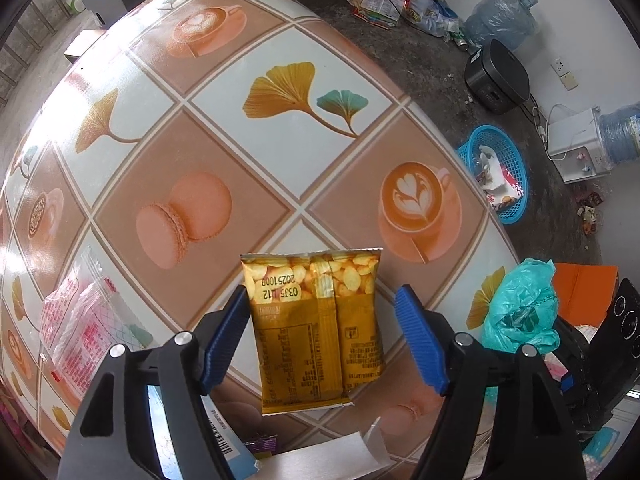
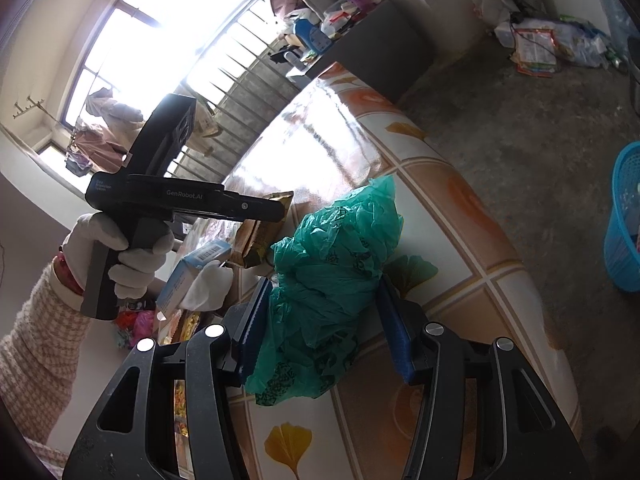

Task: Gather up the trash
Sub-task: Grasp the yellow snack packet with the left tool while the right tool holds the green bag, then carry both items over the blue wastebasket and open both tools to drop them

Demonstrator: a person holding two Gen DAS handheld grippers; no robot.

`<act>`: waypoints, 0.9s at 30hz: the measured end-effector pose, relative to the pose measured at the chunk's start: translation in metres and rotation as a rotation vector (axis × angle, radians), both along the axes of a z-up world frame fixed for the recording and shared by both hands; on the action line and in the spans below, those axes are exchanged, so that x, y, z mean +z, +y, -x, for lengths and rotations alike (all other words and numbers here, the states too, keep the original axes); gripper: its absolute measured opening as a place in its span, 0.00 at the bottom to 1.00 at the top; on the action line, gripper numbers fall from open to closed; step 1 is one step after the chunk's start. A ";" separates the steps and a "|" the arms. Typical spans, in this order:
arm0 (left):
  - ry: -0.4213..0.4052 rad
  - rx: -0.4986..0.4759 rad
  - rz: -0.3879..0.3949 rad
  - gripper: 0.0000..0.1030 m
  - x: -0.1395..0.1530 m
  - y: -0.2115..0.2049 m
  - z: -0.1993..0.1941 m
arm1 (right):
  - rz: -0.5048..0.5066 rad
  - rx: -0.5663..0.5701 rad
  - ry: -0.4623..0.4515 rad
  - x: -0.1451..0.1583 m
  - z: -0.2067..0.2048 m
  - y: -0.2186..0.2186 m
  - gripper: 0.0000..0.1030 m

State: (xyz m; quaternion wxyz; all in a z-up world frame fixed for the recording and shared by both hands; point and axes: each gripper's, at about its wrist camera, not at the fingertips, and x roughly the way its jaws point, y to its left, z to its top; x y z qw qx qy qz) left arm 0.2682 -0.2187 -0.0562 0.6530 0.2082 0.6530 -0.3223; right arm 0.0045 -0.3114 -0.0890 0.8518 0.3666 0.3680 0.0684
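Observation:
A yellow snack packet (image 1: pixel 318 330) lies on the patterned table (image 1: pixel 224 128) between the fingers of my left gripper (image 1: pixel 322 336). The jaws are wide open; the left pad touches its edge and the right pad stands apart. A crumpled green plastic bag (image 2: pixel 332 280) sits between the fingers of my right gripper (image 2: pixel 322 324), whose jaws are open around it, pads close to its sides. The bag also shows in the left wrist view (image 1: pixel 520 306). The left gripper body (image 2: pixel 180 200) shows in the right wrist view, over the snack packet (image 2: pixel 256 236).
A blue basket (image 1: pixel 500 176) with wrappers in it stands on the floor beyond the table's right edge. A clear pink-printed wrapper (image 1: pixel 84 316) lies at the table's left. A small box (image 2: pixel 196 268) and white paper (image 1: pixel 332 456) lie near me. Water bottles and a cooker stand by the wall.

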 end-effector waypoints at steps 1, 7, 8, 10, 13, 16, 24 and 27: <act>-0.013 -0.007 -0.005 0.67 0.001 0.000 0.001 | 0.002 0.000 -0.001 0.000 0.000 0.000 0.48; -0.067 -0.022 -0.004 0.56 0.006 0.003 0.003 | 0.009 -0.003 0.002 0.001 -0.001 0.001 0.48; -0.077 -0.023 0.002 0.55 0.008 0.003 0.004 | 0.011 -0.004 0.002 0.001 -0.001 0.000 0.48; -0.099 -0.023 0.022 0.54 0.013 0.004 0.005 | 0.013 -0.005 0.002 0.003 -0.001 0.001 0.48; -0.146 -0.026 0.069 0.54 0.027 0.005 0.008 | 0.015 -0.009 0.003 0.004 -0.001 0.001 0.48; -0.190 -0.018 0.114 0.53 0.043 0.008 0.010 | 0.012 -0.011 0.000 0.005 -0.001 0.001 0.48; -0.305 -0.021 0.216 0.52 0.080 0.012 0.030 | 0.026 -0.020 -0.024 0.016 0.004 0.002 0.48; -0.336 -0.033 0.243 0.52 0.094 0.012 0.039 | 0.029 -0.026 -0.034 0.021 0.005 0.003 0.47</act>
